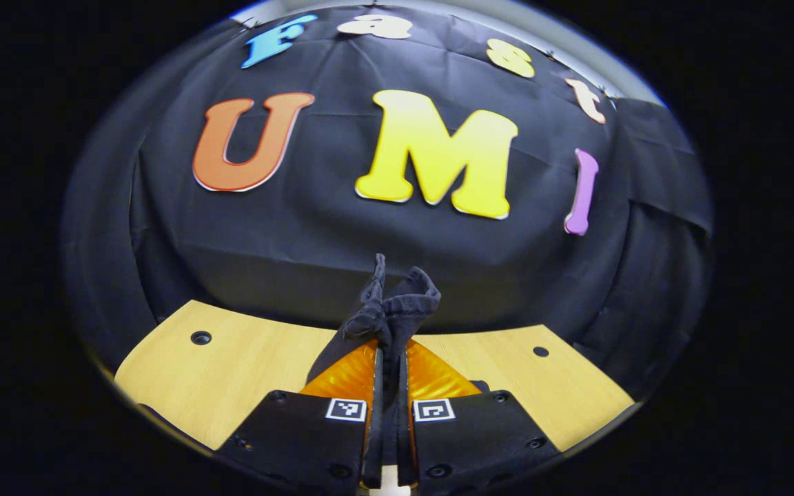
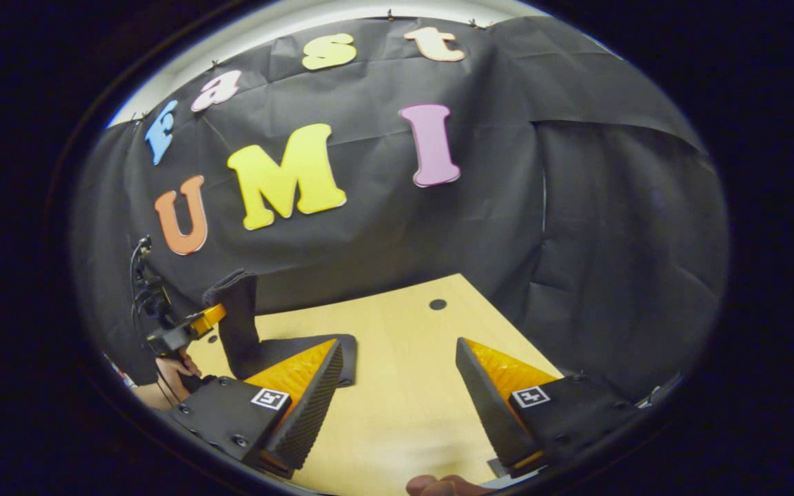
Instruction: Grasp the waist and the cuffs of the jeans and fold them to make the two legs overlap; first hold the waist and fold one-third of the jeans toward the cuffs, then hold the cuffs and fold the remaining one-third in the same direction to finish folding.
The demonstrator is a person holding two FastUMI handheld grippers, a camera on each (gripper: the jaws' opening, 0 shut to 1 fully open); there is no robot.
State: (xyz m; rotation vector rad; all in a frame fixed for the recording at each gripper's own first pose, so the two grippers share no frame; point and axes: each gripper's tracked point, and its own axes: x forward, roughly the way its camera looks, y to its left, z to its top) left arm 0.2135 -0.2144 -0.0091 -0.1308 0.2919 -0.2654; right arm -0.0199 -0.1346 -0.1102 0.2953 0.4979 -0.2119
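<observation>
**Left gripper clamped on the jeans, right gripper open over the table**

In your left gripper view, start at 6 o'clock: the left gripper (image 1: 390,358), with its black housings and ribbed orange fingers (image 1: 345,375), has its jaws drawn together on a bunch of the dark, nearly black denim jeans (image 1: 390,303). Both fingers press on the cloth, which runs down between them and pokes up past the tips in a crumpled knot toward 12 o'clock. Which part of the jeans this is, you cannot tell from here. Under and beyond the fingers lies the pale wooden table (image 1: 231,372), with a round dark hole (image 1: 200,337) at about 9 o'clock and another at 3 o'clock.

In your right gripper view, the right gripper (image 2: 397,351) sits at 6 o'clock with its two orange-and-black fingers (image 2: 300,393) spread wide apart, nothing between them but bare tabletop (image 2: 397,386). At the very bottom edge a bit of a hand (image 2: 442,486) shows. Farther off, toward 9 o'clock, your other gripper appears, held by a hand (image 2: 173,372), its orange finger touching the jeans. The cloth rises there as an upright dark fold, while the rest lies flat on the table just behind your right gripper's left-hand finger. Beyond, at about 12 o'clock, one round hole marks the table near its far edge.
</observation>
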